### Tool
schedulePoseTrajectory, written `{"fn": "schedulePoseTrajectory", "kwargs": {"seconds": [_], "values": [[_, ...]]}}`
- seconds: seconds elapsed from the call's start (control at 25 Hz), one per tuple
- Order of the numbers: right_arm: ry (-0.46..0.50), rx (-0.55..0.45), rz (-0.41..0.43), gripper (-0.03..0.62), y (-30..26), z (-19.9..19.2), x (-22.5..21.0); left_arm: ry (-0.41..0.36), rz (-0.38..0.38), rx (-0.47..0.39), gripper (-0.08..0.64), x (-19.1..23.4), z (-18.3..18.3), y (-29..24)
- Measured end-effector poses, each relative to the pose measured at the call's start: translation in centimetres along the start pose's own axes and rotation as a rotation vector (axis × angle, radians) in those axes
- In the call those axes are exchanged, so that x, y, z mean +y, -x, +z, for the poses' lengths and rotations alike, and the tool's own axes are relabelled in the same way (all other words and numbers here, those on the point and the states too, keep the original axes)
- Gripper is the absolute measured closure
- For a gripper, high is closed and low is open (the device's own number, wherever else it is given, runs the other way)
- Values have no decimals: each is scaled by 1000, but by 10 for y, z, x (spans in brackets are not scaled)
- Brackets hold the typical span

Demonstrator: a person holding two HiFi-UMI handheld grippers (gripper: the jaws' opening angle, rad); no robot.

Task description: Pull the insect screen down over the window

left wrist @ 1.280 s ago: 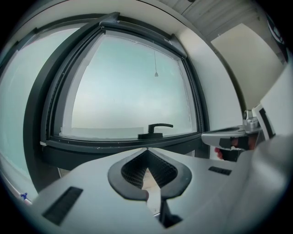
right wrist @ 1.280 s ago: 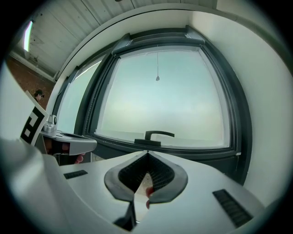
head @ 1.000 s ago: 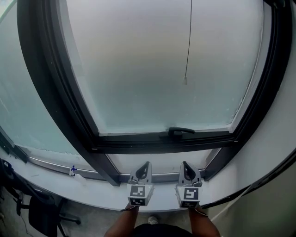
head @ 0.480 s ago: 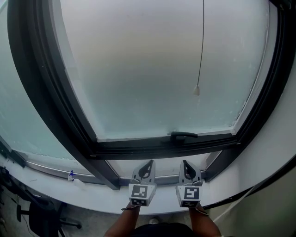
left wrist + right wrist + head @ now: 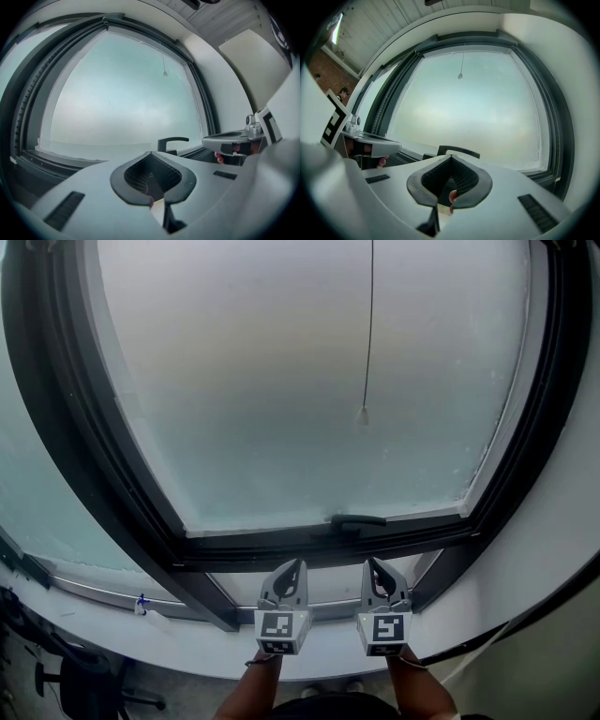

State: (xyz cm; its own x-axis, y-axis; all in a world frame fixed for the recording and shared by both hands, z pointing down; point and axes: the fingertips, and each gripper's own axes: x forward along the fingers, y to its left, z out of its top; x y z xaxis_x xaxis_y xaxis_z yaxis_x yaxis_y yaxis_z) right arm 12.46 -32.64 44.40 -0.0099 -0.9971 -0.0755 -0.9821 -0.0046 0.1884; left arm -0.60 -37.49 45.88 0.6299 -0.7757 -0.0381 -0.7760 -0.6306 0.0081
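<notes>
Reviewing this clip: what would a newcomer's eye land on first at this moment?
The big frosted window pane in its dark frame fills most of the head view, and a thin pull cord hangs down it right of centre. At the bottom, the left gripper and right gripper sit side by side just below the black window handle, both shut and empty.

A white window sill (image 5: 192,641) curves along the foot of the dark window frame (image 5: 262,547). One small blue-and-white object (image 5: 142,603), too small to identify, sits towards its left end, close against the frame.
</notes>
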Motion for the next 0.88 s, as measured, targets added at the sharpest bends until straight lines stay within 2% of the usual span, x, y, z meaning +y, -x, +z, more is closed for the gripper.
{"fn": "schedulePoseTrajectory", "kwargs": {"seconds": [0.2,0.32,0.56,0.72,0.88], "values": [[-2,-3,4,586,-5,10,-22,-18,13,6,558,-12,9,-16],[31,-53,18,587,-14,28,-24,-26,45,15,558,-12,15,-26],[70,-120,59,586,-27,58,-27,-68,37,-36,557,-18,59,-44],[141,-172,78,586,-35,82,-28,-172,40,-28,557,-9,78,-56],[131,-192,74,584,-42,113,-32,-272,56,-34,511,-1,102,-63]]}}
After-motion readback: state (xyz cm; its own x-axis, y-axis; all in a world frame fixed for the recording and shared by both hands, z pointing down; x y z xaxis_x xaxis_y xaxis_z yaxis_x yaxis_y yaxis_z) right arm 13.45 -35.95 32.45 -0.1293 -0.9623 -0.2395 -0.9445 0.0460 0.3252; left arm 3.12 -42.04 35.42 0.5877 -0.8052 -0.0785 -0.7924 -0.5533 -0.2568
